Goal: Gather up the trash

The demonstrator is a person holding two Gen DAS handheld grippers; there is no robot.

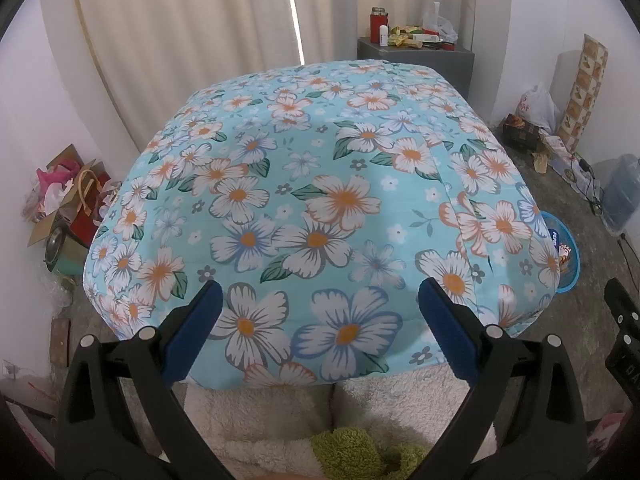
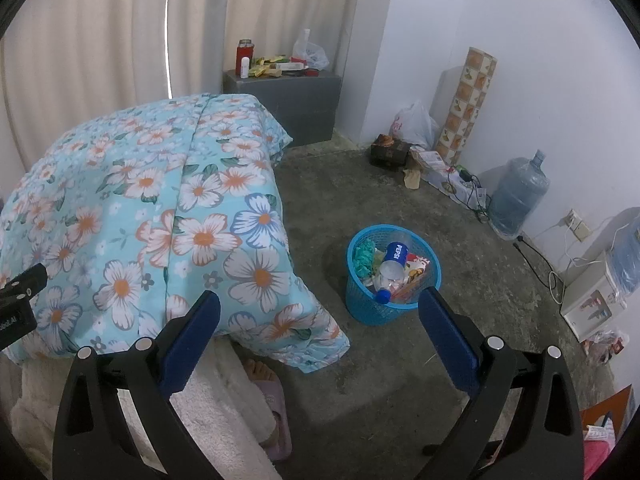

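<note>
A blue plastic trash basket (image 2: 362, 308) stands on the concrete floor to the right of the bed. It holds a clear Pepsi bottle (image 2: 393, 266), green crumpled stuff and snack wrappers. Its rim also shows at the right edge of the bed in the left wrist view (image 1: 570, 264). My right gripper (image 2: 318, 312) is open and empty, held above the floor just near of the basket. My left gripper (image 1: 320, 300) is open and empty, held over the flowered quilt (image 1: 320, 184).
A grey cabinet (image 2: 296, 96) with a red flask and packets stands at the back wall. A water jug (image 2: 516, 196), a patterned roll (image 2: 466, 104), a white bag and cables line the right wall. A foot in a slipper (image 2: 272, 396) is by the bed. Boxes and bags (image 1: 68, 208) sit left of the bed.
</note>
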